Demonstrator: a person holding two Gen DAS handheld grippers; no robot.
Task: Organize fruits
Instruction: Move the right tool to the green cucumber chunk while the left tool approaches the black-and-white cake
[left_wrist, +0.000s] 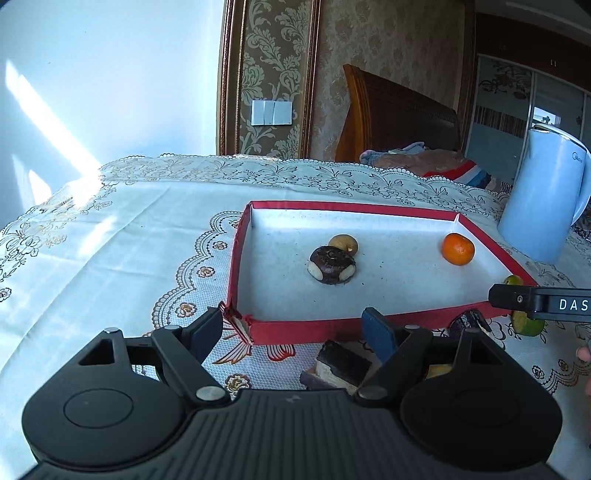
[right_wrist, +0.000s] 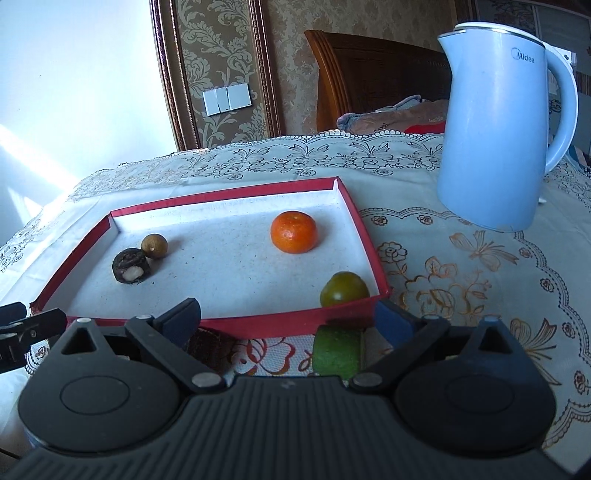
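Currently, the left wrist view shows the left claw (left_wrist: 295, 330) released at lower centre, with the red tray (left_wrist: 236, 258) mid-frame on the desk (left_wrist: 110, 240) holding an orange tangerine (left_wrist: 458, 249) at right. Similarly, the right wrist view shows the right claw (right_wrist: 288, 323) released at lower centre, a green fruit (right_wrist: 344, 288) in the tray's lower-right corner, and a blue kettle (right_wrist: 491, 129) at upper right.

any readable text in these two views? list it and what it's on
"Midea", with a round logo mark at the M: near the top of the light blue electric kettle.
"DAS", cut off by the frame edge: white letters on the right hand-held gripper, seen from the left wrist view.
Kettle logo in the left wrist view: too blurred to read.
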